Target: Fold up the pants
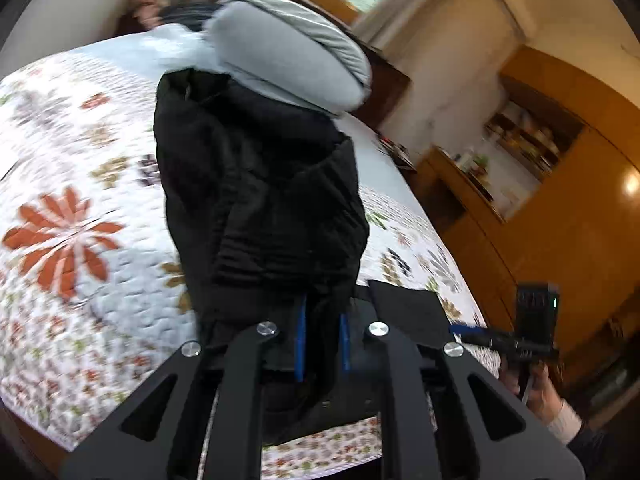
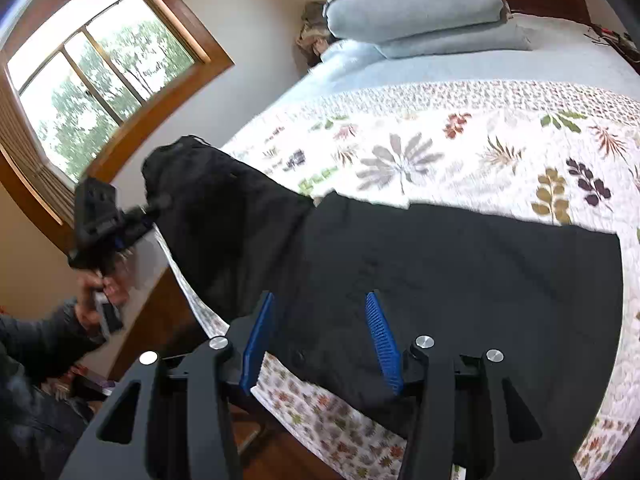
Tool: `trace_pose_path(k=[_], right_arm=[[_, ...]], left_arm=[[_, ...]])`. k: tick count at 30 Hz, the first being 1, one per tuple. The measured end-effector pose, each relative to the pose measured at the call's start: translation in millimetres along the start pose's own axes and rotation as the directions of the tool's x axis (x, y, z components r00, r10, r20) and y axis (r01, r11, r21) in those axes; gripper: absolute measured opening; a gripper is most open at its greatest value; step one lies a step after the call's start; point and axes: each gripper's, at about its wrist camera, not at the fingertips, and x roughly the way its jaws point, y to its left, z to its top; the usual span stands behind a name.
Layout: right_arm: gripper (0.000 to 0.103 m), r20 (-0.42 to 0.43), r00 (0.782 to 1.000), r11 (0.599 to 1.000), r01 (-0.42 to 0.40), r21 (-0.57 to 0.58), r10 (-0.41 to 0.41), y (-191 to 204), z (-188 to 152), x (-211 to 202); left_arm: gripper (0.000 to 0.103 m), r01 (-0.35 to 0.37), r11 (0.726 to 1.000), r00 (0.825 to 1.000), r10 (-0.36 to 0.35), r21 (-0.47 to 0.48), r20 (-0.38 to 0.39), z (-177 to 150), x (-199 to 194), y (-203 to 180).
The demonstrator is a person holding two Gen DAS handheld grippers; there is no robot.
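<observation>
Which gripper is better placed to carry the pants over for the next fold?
The left gripper. It is shut on the pants and holds one end up off the bed. The right gripper is open over the flat part and grips nothing, so it would probably first need to close on the cloth.

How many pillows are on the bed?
2. A plump grey pillow sits on top of a flatter grey pillow, stacked at the head of the bed. More could be hidden behind them.
</observation>
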Motion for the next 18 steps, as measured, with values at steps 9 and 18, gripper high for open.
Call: trace_pose_path(k=[9, 18], right_arm=[[0.052, 0.103, 0.988, 0.981, -0.127, 0.147, 0.113, -26, 23, -23], [0.067, 0.142, 0.974, 0.916, -0.216, 0.339, 0.177, -74, 5, -15]], left_arm=[[0.011, 0.117, 0.985, 0.99, -0.105, 0.127, -0.096, -23, 55, -60], [0.012, 0.138, 0.961, 0.964, -0.075, 0.239, -0.256, -82, 136, -100]])
